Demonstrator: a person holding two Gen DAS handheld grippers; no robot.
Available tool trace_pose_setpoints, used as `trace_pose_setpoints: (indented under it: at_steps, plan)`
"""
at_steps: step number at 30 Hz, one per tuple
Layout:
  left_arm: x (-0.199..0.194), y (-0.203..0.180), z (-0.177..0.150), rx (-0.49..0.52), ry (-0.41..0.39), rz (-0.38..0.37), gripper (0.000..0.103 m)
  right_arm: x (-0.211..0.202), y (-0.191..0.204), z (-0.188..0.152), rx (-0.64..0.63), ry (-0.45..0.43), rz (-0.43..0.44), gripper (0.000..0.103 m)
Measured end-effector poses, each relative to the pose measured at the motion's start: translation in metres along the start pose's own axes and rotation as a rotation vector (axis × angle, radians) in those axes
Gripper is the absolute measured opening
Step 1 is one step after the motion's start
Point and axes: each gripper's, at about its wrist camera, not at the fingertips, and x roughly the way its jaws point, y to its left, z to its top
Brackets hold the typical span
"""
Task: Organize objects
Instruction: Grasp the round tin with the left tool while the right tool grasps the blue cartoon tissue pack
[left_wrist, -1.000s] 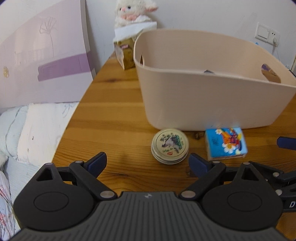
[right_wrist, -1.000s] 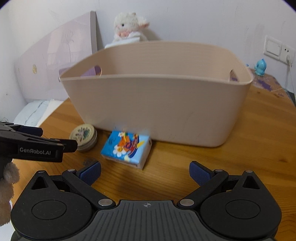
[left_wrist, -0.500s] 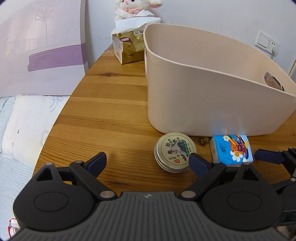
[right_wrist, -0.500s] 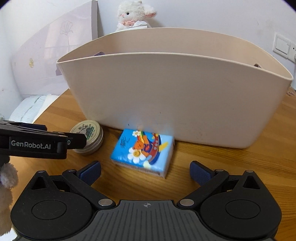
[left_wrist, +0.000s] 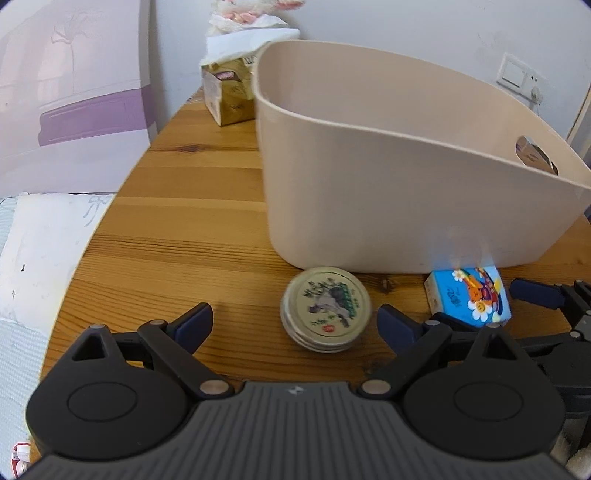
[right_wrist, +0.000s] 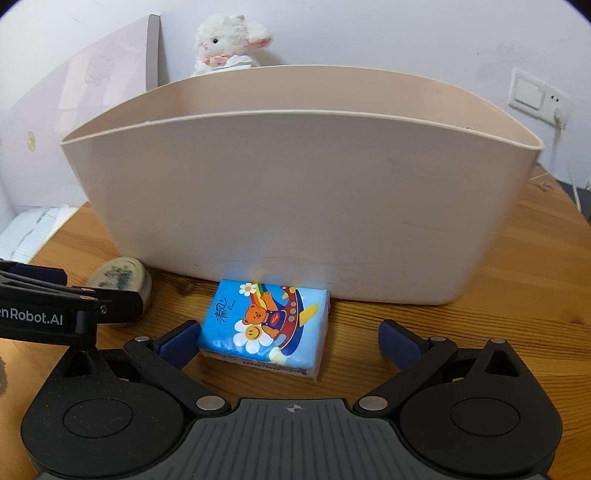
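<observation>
A round tin (left_wrist: 325, 308) with a printed lid lies on the wooden table in front of a large beige tub (left_wrist: 388, 192). My left gripper (left_wrist: 295, 325) is open, its jaws either side of the tin and just short of it. A blue tissue pack (right_wrist: 266, 326) with a bear picture lies against the tub's front wall (right_wrist: 295, 206). My right gripper (right_wrist: 290, 339) is open around the pack, the left finger (right_wrist: 177, 341) close beside it. The pack (left_wrist: 469, 297) and the tin (right_wrist: 120, 277) each show in the other view.
A gold tissue box (left_wrist: 231, 88) with a plush lamb (right_wrist: 225, 46) on top stands behind the tub by the wall. A lilac board (left_wrist: 74, 96) leans at the left. The table edge (left_wrist: 92, 240) curves at the left, with white bedding (left_wrist: 33, 258) below.
Both grippers have moved forward and lower. The tin now lies between my left jaws and the tissue pack between my right jaws. Both stay open.
</observation>
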Motion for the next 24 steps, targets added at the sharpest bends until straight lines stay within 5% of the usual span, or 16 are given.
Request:
trace_pose_setpoints:
  at_steps: [4,7,11,13,24]
  plan:
    - [0.005,-0.012,0.000,0.030,0.011,0.024,0.095,0.000,-0.003,-0.005,-0.030,-0.009,-0.023,0.098]
    - [0.010,-0.015,0.001,0.031,0.040,0.011,0.081,-0.002,-0.004,-0.006,-0.037,-0.015,-0.017,0.091]
    - [0.008,-0.019,0.003,0.051,0.040,0.023,0.066,-0.006,-0.003,-0.005,-0.052,-0.027,-0.007,0.066]
    - [0.005,-0.021,0.002,0.059,0.037,0.015,0.056,-0.007,-0.003,-0.004,-0.058,-0.018,0.001,0.065]
    - [-0.011,-0.022,-0.011,0.062,0.003,0.009,0.056,-0.032,-0.011,-0.002,-0.032,-0.004,0.080,0.063]
